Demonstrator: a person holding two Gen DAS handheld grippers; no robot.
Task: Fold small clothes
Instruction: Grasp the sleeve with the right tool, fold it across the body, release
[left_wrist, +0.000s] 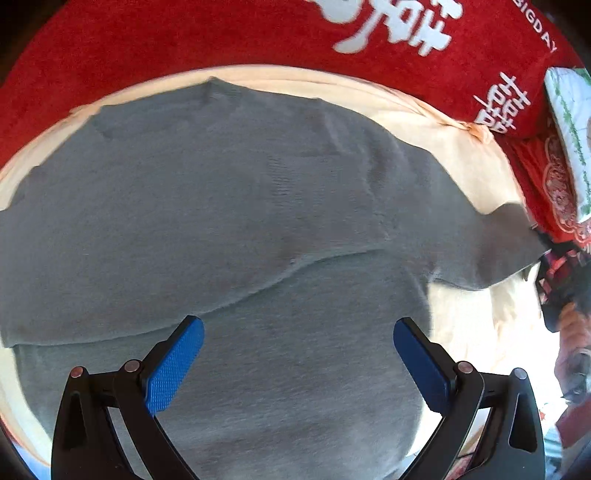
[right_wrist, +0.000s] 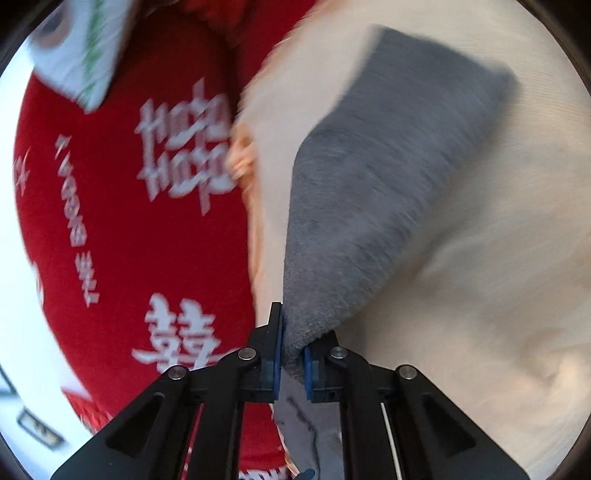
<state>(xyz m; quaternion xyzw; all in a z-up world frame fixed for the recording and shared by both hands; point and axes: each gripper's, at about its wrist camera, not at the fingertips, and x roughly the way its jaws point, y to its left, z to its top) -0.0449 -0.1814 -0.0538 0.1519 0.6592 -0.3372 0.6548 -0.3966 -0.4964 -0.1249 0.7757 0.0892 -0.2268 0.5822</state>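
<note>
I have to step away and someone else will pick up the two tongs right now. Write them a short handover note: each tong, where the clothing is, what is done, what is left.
Left tongs: open, empty, pointing down over the grey sweater.
Right tongs: shut on the end of the sweater's sleeve, which runs out over the cream sheet.
Sweater lies spread on the cream sheet, red blanket beyond it.
Done: one layer already lies folded across the body; sleeve gripped.
Left: probably bring the sleeve in over the body, then finish folding.
</note>
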